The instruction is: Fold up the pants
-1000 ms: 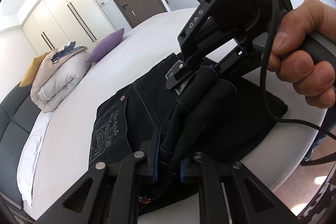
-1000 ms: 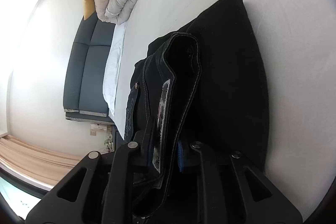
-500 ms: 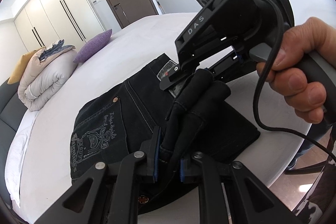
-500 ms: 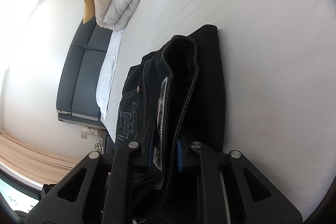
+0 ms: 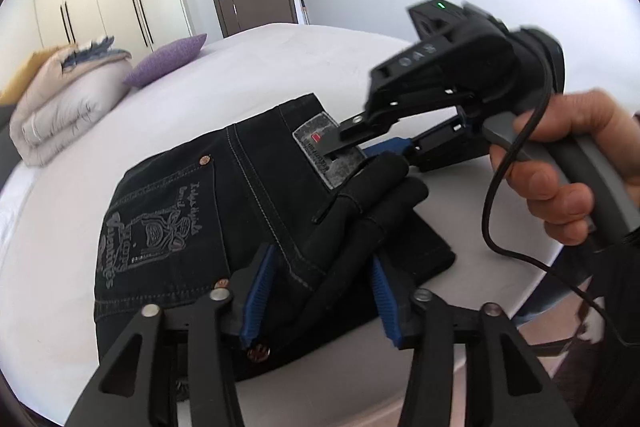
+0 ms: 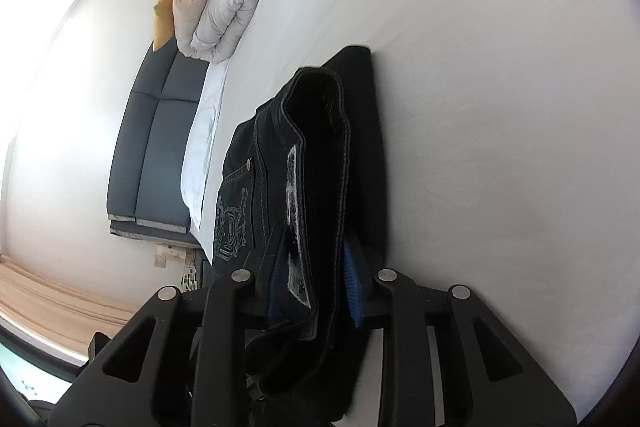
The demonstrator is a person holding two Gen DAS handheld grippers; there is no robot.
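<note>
Black jeans (image 5: 180, 219) lie folded on the white bed (image 5: 280, 59), back pocket embroidery and grey waist patch facing up. A thick fold of the legs runs between the blue pads of my left gripper (image 5: 320, 295), whose jaws are opening and stand clear of the cloth. My right gripper (image 5: 360, 143), held by a hand (image 5: 560, 179), straddles the waistband at the patch. In the right wrist view the doubled waistband of the jeans (image 6: 320, 131) stands between the pads of the right gripper (image 6: 314, 281), whose jaws are opening, with small gaps showing.
A rolled pale duvet (image 5: 64, 107) and a purple pillow (image 5: 168, 61) sit at the head of the bed. The bed's edge (image 5: 520, 287) runs close on the right, floor beyond. A dark headboard (image 6: 152, 155) shows on the left. The right gripper's cable (image 5: 492, 219) hangs down.
The left jaws have come apart off the leg fold they pinched. The right jaws have widened around the waistband. The jeans have settled flatter on the bed, and the left view has rolled.
</note>
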